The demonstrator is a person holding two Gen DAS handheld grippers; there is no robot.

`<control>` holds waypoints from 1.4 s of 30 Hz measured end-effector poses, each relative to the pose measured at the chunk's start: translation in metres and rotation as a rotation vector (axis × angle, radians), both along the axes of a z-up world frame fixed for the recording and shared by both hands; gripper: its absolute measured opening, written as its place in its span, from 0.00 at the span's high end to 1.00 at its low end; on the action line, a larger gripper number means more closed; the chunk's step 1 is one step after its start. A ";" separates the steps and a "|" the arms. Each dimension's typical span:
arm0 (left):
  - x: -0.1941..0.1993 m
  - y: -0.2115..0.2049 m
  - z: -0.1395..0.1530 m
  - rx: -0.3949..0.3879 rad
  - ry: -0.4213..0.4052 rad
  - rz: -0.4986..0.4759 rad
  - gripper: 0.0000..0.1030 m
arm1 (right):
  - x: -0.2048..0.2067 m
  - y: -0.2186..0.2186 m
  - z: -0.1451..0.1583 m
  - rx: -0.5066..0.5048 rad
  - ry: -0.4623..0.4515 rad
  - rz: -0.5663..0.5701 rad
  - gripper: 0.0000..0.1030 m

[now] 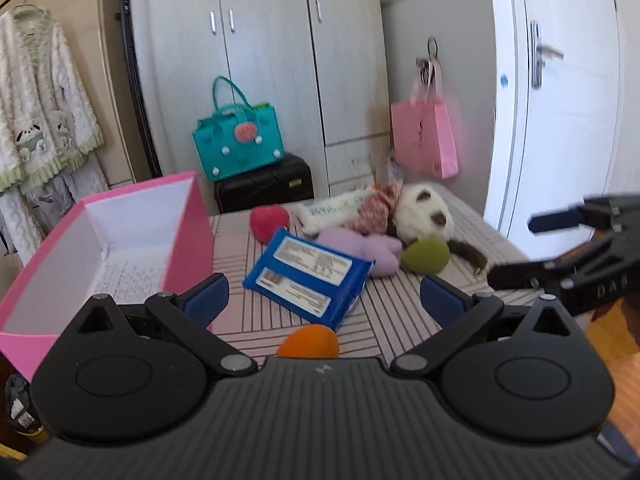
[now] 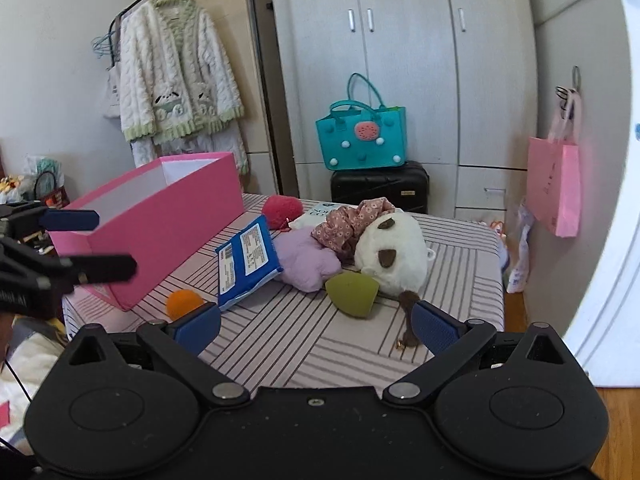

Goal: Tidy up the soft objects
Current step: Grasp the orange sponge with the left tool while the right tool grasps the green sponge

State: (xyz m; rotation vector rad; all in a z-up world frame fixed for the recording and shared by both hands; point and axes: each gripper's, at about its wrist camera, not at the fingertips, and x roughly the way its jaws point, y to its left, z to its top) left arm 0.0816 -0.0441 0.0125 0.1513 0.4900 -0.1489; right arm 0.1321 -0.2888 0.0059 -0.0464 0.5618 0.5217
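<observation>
Both the left gripper (image 1: 322, 294) and right gripper (image 2: 318, 326) are held wide apart, nothing gripped. Soft toys are heaped beside the pink box (image 2: 160, 216).

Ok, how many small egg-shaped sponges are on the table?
2 in view: an orange sponge at the near edge by the pink box, and a green sponge against the white plush toy. The pile could hide more.

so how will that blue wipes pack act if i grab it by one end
The blue wipes pack looks like a soft film pouch, already leaning on the purple plush, so it will probably sag and bend. Its glossy wrapper may slip between the jaws. It seems full, so likely heavier than the toys.
</observation>
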 end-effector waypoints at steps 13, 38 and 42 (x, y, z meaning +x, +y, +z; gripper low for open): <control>0.056 -0.004 -0.053 -0.037 0.237 0.059 0.04 | 0.050 0.010 -0.035 0.061 -0.019 0.015 0.00; 0.076 0.017 -0.065 -0.073 0.330 0.118 0.39 | 0.099 0.036 -0.060 -0.066 0.129 -0.051 0.16; 0.075 0.017 -0.065 -0.058 0.318 0.119 0.49 | 0.102 0.033 -0.061 -0.058 0.134 -0.064 0.29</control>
